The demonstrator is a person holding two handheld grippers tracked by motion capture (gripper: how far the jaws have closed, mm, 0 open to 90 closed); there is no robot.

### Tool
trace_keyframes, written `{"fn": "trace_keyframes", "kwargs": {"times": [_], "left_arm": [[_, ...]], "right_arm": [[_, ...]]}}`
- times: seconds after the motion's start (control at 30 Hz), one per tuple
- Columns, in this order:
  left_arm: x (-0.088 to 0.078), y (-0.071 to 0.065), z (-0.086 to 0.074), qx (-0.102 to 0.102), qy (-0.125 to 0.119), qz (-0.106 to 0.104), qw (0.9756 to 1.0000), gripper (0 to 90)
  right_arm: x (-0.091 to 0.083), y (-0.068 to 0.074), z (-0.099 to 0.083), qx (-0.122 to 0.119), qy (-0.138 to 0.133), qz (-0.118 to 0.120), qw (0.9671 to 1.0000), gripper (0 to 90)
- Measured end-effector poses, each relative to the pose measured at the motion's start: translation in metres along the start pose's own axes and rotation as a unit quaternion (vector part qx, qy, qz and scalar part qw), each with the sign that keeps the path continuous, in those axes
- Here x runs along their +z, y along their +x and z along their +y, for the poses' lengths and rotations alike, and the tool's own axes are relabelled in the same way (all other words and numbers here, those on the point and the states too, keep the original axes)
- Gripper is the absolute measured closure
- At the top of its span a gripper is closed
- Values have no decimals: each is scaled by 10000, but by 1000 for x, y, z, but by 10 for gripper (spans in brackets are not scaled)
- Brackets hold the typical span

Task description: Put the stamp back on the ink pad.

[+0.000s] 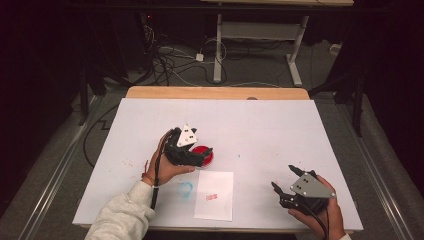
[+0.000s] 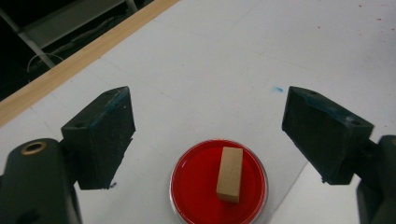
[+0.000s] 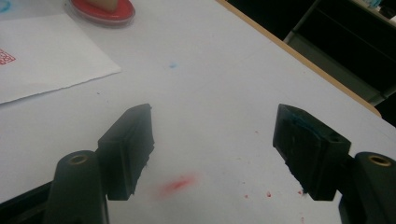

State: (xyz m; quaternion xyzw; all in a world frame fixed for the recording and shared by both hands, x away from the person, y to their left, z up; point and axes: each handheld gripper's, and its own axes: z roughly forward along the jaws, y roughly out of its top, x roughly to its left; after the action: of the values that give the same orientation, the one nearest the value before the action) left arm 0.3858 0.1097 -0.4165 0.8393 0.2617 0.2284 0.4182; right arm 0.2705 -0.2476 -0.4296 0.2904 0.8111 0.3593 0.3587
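A round red ink pad dish (image 2: 218,182) lies on the white table, with a small wooden stamp block (image 2: 229,174) lying on its red surface. My left gripper (image 2: 208,126) hovers just above it, open wide, nothing between the pads. From the high view the left gripper (image 1: 200,154) covers part of the dish (image 1: 206,155). A white sheet of paper (image 1: 214,194) with a red stamp mark (image 1: 212,196) lies in front of the dish. My right gripper (image 1: 282,178) rests open near the front right of the table; in its own view the right gripper (image 3: 212,140) holds nothing.
A blue ring smudge (image 1: 185,189) marks the table left of the paper. Red ink smears (image 3: 177,185) and specks dot the surface under the right gripper. The table's wooden far edge (image 1: 215,93) borders a dark floor with cables and a desk frame (image 1: 260,35).
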Motion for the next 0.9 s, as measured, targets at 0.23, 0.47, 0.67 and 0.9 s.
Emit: {"fn": "trace_keyframes", "kwargs": {"times": [0.23, 0.47, 0.67, 0.9], "left_arm": [[-8, -6, -1, 223, -129, 52, 9997, 167], [-15, -15, -1, 467, -136, 238, 9985, 167], [-25, -22, -3, 608, -323, 260, 9973, 167], [-34, -27, -6, 721, -391, 400, 9958, 167]], "right_arm": [[-1, 0, 1, 6, -37, 14, 10000, 290], [-3, 0, 1, 2, -88, 20, 10000, 279], [-4, -1, 1, 30, -150, -18, 9999, 267], [-5, -1, 2, 69, -177, -74, 9998, 247]]}}
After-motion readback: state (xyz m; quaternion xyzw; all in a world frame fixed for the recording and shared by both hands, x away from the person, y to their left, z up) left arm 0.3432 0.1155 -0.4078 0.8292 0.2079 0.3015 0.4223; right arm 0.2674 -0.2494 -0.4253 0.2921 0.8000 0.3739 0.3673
